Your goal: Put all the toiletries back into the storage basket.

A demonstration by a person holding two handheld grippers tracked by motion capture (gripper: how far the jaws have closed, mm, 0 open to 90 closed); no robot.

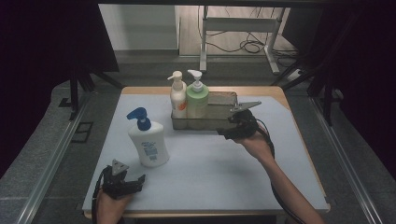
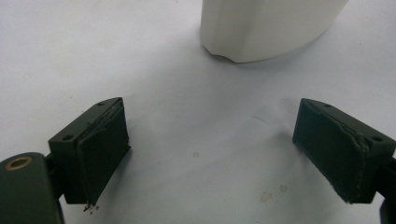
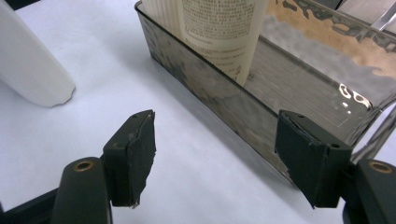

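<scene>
The whole table [image 1: 280, 154] is taken in from the high view: a metal tray [image 1: 219, 122] is set toward the far side, and a white pump bottle with a blue pump [image 1: 148, 140] is stood alone on the near left, well apart from the tray. Two bottles are held upright in the tray's left end: a cream bottle with a white pump [image 1: 178, 98] and, just to its right, a green bottle with a white pump [image 1: 197, 99]. The right part of the tray is seen bare, its metal floor reflecting light.

The right gripper [image 1: 223, 132] is seen just in front of the tray's near wall, toward its right end. In the right gripper view, detail not given from above is supplied: the jaws are stood apart with nothing between them, the right jaw lies close against the tray's near wall [image 3: 205, 93], and small printed text is made out on a pale bottle [image 3: 219, 32] inside the tray. The base of the white bottle [image 3: 32, 74] is seen at the left edge there.

The left gripper [image 1: 140, 179] is rested at the near left edge of the table. In the left gripper view its jaws are spread wide over bare table surface, nothing being held, and the rounded white base of the blue-pump bottle [image 2: 266, 28] is seen just beyond them, untouched.
</scene>
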